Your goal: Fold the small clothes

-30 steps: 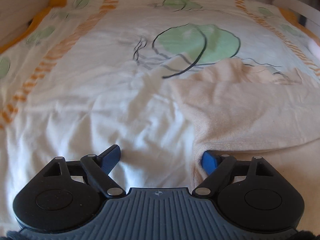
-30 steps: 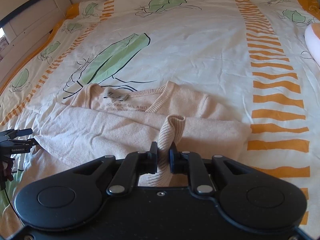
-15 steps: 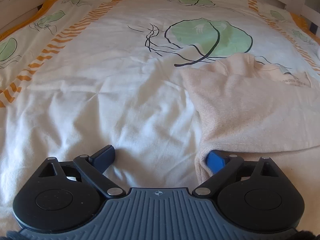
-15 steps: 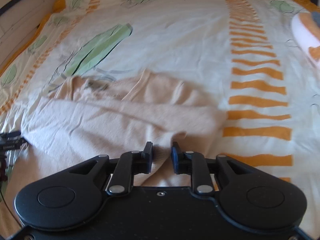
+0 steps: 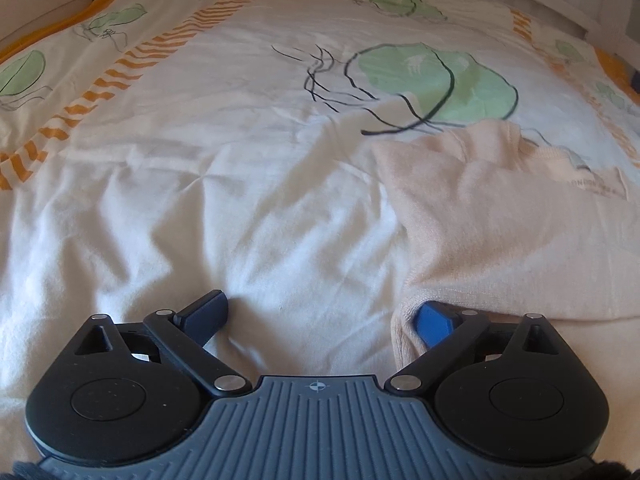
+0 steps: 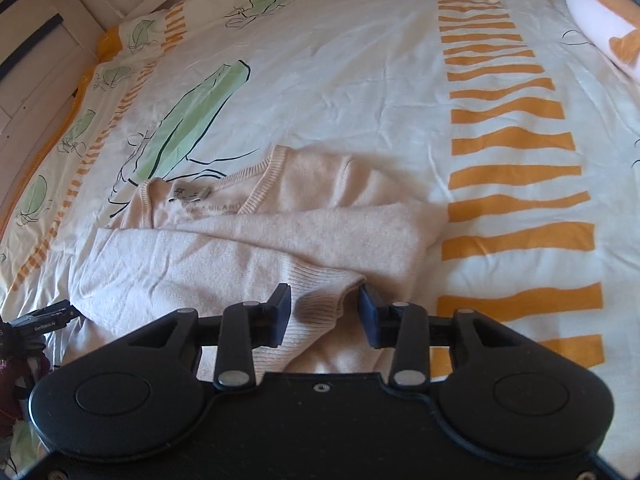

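A peach knit sweater (image 6: 256,240) lies on the bed, neckline and label facing up, with both sleeves folded across its body. My right gripper (image 6: 324,314) hovers low over the near sleeve. Its jaws are opening, and the ribbed cuff (image 6: 320,296) lies loose between them, untouched by either pad. In the left wrist view the sweater (image 5: 500,220) fills the right side. My left gripper (image 5: 320,316) stands wide open on the sheet. Its blue right finger (image 5: 434,322) sits at the sweater's folded edge, and nothing is gripped. The left gripper (image 6: 44,320) also shows at the far left of the right wrist view.
The bed's white cover (image 6: 360,80) carries green leaf prints and orange stripe bands. A white and orange pillow (image 6: 600,12) lies at the far right. White wooden bed boards (image 6: 36,64) run along the left side. Something dark red (image 6: 16,380) sits near the left edge.
My right gripper let go of the sleeve cuff, which dropped from upright onto the sweater, and its jaws spread apart. My left gripper's jaws widened a little.
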Available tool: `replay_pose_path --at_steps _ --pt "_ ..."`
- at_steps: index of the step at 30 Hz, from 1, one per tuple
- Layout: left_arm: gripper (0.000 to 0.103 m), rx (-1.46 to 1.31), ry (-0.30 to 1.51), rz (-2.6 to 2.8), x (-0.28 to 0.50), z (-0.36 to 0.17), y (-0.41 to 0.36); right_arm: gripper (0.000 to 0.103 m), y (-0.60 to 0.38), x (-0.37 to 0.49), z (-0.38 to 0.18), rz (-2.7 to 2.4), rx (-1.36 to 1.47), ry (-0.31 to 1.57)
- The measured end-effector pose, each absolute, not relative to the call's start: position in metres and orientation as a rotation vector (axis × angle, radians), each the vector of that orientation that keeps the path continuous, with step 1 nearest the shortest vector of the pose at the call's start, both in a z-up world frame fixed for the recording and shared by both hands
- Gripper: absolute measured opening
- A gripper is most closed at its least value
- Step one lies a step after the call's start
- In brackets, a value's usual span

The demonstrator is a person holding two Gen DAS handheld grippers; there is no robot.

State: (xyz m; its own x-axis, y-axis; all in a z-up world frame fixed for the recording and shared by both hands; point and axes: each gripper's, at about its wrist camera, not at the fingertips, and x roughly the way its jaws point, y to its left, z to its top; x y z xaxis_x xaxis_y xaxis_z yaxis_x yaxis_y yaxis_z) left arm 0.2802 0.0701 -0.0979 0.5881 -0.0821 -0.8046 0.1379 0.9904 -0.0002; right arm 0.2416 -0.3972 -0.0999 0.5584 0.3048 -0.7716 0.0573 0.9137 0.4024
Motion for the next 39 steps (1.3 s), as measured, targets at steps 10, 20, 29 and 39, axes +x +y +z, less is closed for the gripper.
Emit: replay_pose_path --at_steps 10,20,29,39 --pt "0.097 0.038 1.029 -0.362 0.246 -0.051 0.069 0.019 -0.391 0.241 -0.083 0.190 0.403 0.898" --pt "0.097 0.134 0.783 -0.321 0.298 -0.042 0.016 0.021 -0.386 0.244 -0.086 0.187 0.372 0.923" --pt "0.099 0.053 0.921 -0.201 0.323 -0.099 0.040 0.028 -0.393 0.261 -0.093 0.219 0.533 0.786" --pt "0.101 0.072 0.948 -0.192 0.326 -0.098 0.034 0.067 -0.387 0.242 -0.082 0.237 0.313 0.906"
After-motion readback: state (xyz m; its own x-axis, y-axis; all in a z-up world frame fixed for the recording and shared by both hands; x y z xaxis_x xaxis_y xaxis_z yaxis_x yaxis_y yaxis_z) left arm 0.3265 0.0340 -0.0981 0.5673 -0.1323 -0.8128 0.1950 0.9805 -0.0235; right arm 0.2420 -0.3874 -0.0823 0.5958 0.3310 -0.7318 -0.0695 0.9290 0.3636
